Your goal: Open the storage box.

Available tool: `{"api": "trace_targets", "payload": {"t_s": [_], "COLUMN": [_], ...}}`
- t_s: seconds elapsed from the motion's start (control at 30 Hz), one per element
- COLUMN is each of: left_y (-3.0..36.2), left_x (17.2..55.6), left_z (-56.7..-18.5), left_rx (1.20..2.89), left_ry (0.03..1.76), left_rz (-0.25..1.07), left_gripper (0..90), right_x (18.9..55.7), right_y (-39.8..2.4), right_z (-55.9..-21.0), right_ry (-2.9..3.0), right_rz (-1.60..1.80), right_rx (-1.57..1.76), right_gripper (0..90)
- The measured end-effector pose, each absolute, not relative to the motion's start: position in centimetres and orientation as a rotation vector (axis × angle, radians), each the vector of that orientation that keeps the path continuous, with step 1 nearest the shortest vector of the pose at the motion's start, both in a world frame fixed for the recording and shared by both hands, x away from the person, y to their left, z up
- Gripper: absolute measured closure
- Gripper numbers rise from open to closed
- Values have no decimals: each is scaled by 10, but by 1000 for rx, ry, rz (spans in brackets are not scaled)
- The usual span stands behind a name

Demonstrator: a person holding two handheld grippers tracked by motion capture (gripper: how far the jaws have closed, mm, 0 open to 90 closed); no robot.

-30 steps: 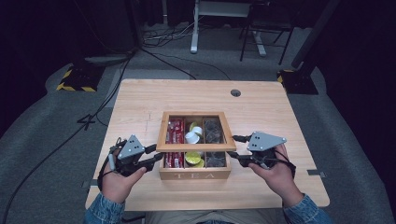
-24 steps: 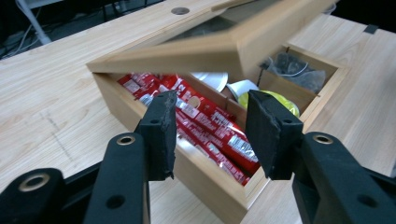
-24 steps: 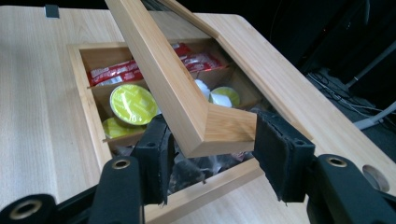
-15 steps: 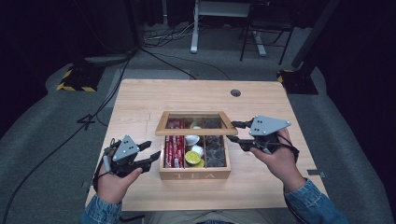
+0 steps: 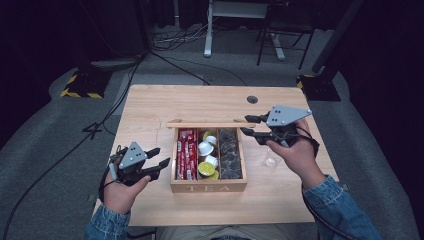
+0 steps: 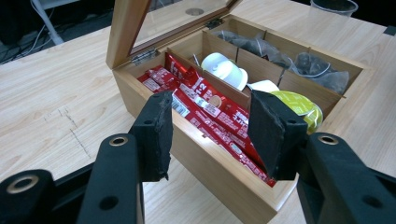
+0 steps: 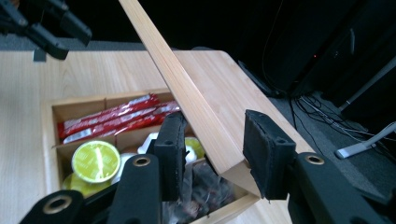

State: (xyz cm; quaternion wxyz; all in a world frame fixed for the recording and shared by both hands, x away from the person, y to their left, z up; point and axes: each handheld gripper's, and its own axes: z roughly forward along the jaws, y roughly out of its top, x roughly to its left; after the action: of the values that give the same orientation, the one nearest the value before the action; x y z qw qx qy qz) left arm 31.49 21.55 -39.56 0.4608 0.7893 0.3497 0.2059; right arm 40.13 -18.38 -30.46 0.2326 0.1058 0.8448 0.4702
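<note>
the wooden tea box (image 5: pixel 208 187) sits at the near middle of the table (image 5: pixel 150 107), and its glass-paned lid (image 5: pixel 210 124) stands raised at the box's 12 o'clock edge. the right gripper (image 5: pixel 253 126) is at the lid's 3 o'clock corner; in the right gripper view the lid's wooden frame (image 7: pixel 187 102) runs between the jaws, which have just been closing, though whether the pads actually press on it cannot be told. to finish the opening well, keep that hold on the frame, not the pane, and swing the lid back along its hinge arc rather than pulling straight up. the left gripper (image 5: pixel 161 165) waits just beside the box's 9 o'clock wall, jaws apart and holding nothing, well placed to steady the box should it shift. inside, red sachets (image 5: pixel 186 154) fill the 9 o'clock compartment, white and yellow-green capsules (image 5: pixel 207 159) the middle, and dark mesh tea bags (image 5: pixel 229 155) the 3 o'clock one.
</note>
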Motion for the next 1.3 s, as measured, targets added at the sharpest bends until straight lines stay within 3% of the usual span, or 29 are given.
{"api": "trace_targets", "payload": {"t_s": [0.7,1.3], "left_y": [236,239], "left_x": [310,318], "left_z": [-408,-412], "left_rx": [1957,1952], "left_ry": [941,954], "left_rz": [559,532], "left_gripper": [461,444], "right_x": [467,532], "right_y": [-174,-161], "right_z": [-272,-269], "right_ry": [2254,2195], "right_rz": [1340,1378], "right_rx": [400,595], "right_gripper": [573,466]}}
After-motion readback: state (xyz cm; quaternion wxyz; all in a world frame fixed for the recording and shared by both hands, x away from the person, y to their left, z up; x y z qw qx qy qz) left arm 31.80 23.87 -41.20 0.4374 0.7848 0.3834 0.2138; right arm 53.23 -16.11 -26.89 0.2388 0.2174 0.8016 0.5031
